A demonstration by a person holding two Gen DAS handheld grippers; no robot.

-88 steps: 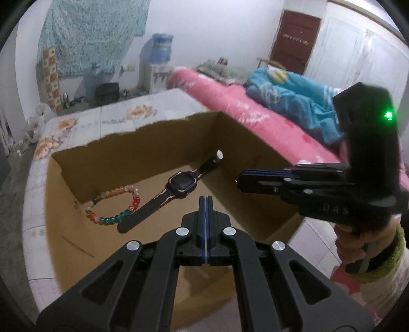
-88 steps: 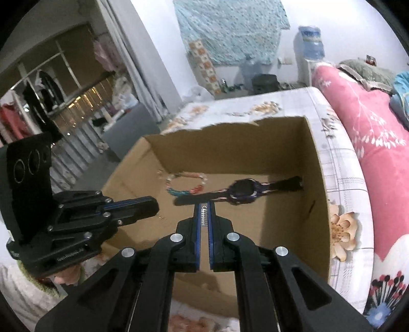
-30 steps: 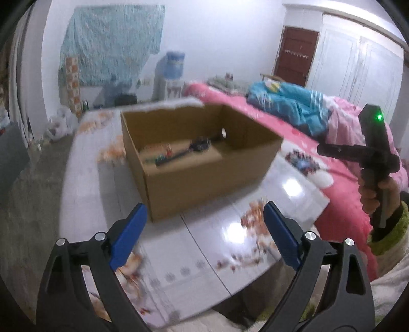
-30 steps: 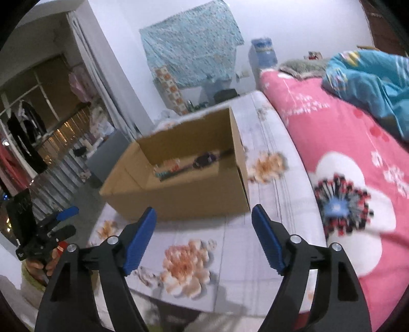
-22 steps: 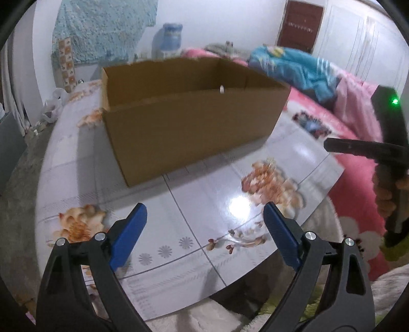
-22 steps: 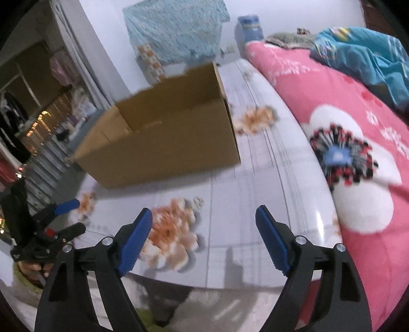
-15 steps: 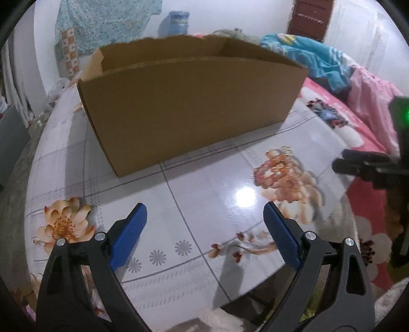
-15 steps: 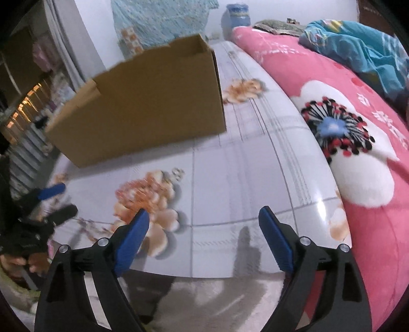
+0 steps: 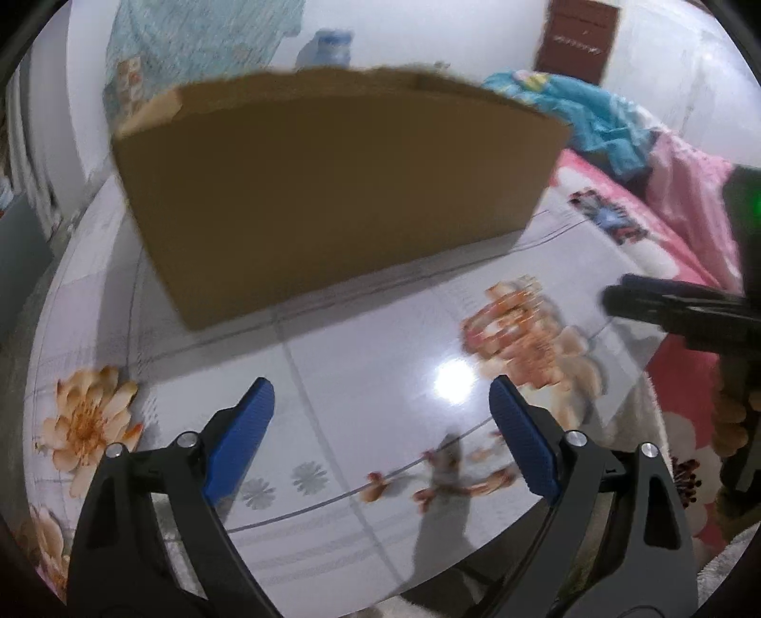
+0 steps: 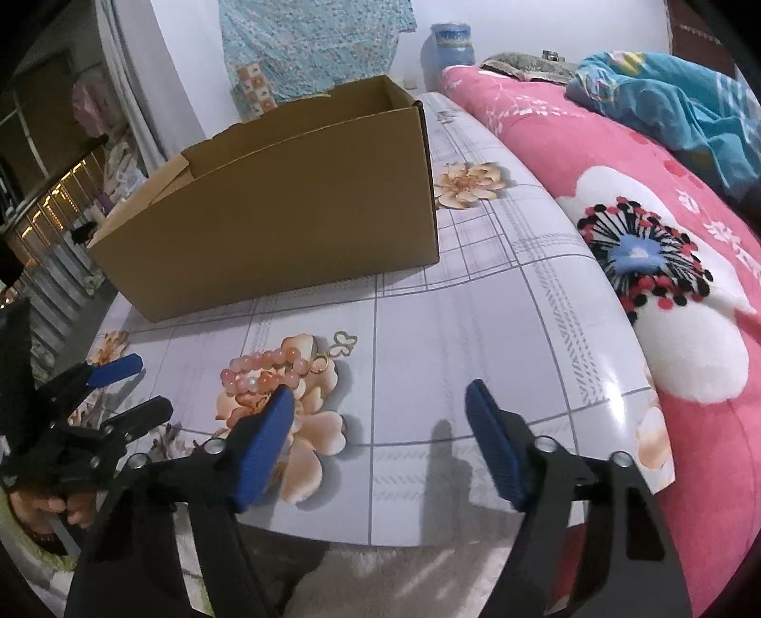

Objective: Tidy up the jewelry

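Note:
A pink bead bracelet with a gold butterfly charm lies on the flowered table, just beyond the left fingertip of my right gripper. That gripper is open and empty, low over the table's near edge. My left gripper is open and empty too, low over the table in front of the cardboard box. The box also shows in the right wrist view. Its inside is hidden from both views. The left gripper appears in the right wrist view at the left.
The glossy flowered table ends close to both grippers. A pink flowered bed with a blue blanket runs along the right. A water dispenser stands at the back wall.
Both grippers pulled back out of the box, opened, and dropped low over the table's front edge. The watch and colourful bracelet inside the box are now out of sight.

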